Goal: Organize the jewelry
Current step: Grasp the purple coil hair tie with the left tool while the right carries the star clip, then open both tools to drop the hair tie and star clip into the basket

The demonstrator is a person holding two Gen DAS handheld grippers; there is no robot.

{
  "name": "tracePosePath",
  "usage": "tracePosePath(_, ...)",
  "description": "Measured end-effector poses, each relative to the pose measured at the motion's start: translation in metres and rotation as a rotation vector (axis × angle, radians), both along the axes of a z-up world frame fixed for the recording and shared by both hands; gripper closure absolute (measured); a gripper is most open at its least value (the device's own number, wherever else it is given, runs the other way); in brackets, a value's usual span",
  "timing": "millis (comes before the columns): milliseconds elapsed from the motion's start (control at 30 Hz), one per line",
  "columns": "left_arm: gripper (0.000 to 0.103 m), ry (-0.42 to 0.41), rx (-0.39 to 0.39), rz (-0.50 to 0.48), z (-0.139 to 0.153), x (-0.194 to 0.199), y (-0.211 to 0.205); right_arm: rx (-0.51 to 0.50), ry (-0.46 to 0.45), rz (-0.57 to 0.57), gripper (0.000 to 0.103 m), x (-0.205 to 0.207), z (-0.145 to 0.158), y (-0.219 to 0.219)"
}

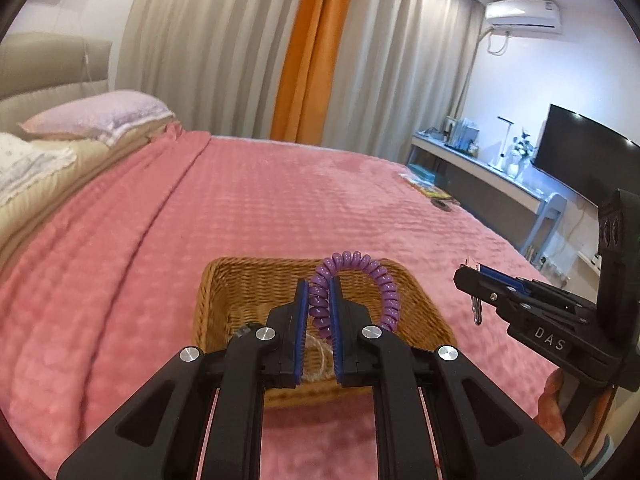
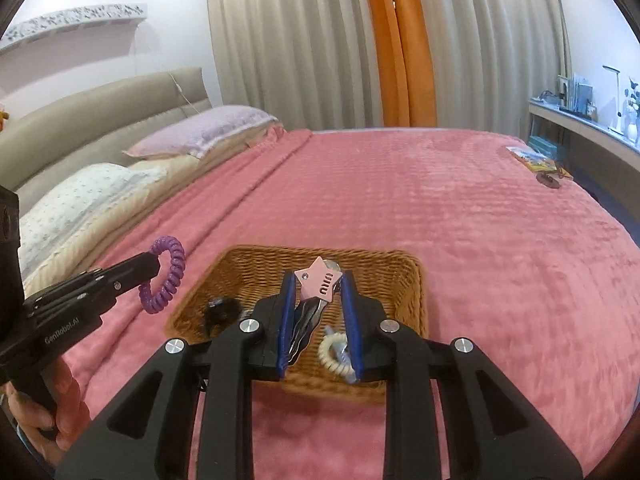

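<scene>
Purple coil bracelet point(image 1: 352, 276) and pink star clip point(image 2: 319, 281), each raised over the wicker basket point(image 2: 256, 268) on the pink bedspread point(image 1: 240, 200). My left gripper point(image 1: 319, 300) had its fingers nearly together, pinching one side of the springy loop, whose free arc stood above and to the right of the tips. My right gripper point(image 2: 318, 292) held its fingers narrow on the star clip, pads against its two lower edges, with dark metal prongs hanging down between them. In the basket lay a cream coil bracelet point(image 2: 334, 354) near the front wall and a small black piece point(image 2: 222, 310) at the left.

I judged the purple coil light, soft and elastic: it would stretch and sag rather than slip, so a pinch across a few turns sufficed. The star clip looked rigid, smooth and somewhat slick; hold was best taken on its flat faces or straight edges, not on the points or the thin prongs. Both pieces seemed light enough to swing if carried quickly.
</scene>
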State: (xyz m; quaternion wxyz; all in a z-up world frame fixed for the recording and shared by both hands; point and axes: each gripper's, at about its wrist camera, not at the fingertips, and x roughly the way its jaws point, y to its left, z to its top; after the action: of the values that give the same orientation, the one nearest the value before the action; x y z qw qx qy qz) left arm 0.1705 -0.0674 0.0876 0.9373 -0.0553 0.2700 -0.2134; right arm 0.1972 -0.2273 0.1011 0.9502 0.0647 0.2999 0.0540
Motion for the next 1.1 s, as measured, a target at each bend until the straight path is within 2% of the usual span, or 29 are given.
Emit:
tracePosePath(233, 0.094, 0.083, 0.028, 0.021, -0.039, 0.042, -0.010, 0.018, 0.144, -0.014, 0.083, 0.053, -0.051, -0.006)
tracePosePath(400, 0.094, 0.140, 0.038, 0.017, -0.062, 0.055, -0.011, 0.041, 0.234, -0.020, 0.083, 0.069, -0.079, -0.011)
tracePosePath(633, 0.094, 0.179, 0.065, 0.002, -0.076, 0.059, -0.016, 0.099, 0.271, 0.000, 0.082, 0.072, -0.093, -0.019)
tracePosePath(700, 0.092, 0.188, 0.050, -0.013, -0.074, 0.056, -0.016, 0.104, 0.276, 0.000, 0.078, 0.069, -0.090, -0.021)
tracePosePath(733, 0.089, 0.192, 0.042, -0.019, -0.073, 0.055, -0.015, 0.094, 0.269, -0.005, 0.070, 0.066, -0.088, -0.021)
tracePosePath(767, 0.082, 0.192, 0.034, -0.023, -0.071, 0.053, -0.014, 0.078, 0.260, -0.014, 0.062, 0.063, -0.084, -0.021)
tracePosePath(800, 0.075, 0.187, 0.031, -0.024, -0.069, 0.050, -0.013, 0.072, 0.251, -0.018, 0.049, 0.061, -0.081, -0.021)
tracePosePath(900, 0.060, 0.170, 0.020, -0.027, -0.060, 0.038, -0.008, 0.083, 0.228, 0.000, 0.049, 0.048, -0.068, -0.021)
tracePosePath(1033, 0.056, 0.143, -0.034, -0.060, -0.037, 0.010, 0.005, 0.090, 0.179, 0.014, 0.049, 0.013, -0.046, -0.019)
tracePosePath(1100, 0.047, 0.119, -0.048, -0.070, -0.026, -0.006, 0.011, 0.092, 0.158, 0.025, 0.049, -0.006, -0.036, -0.017)
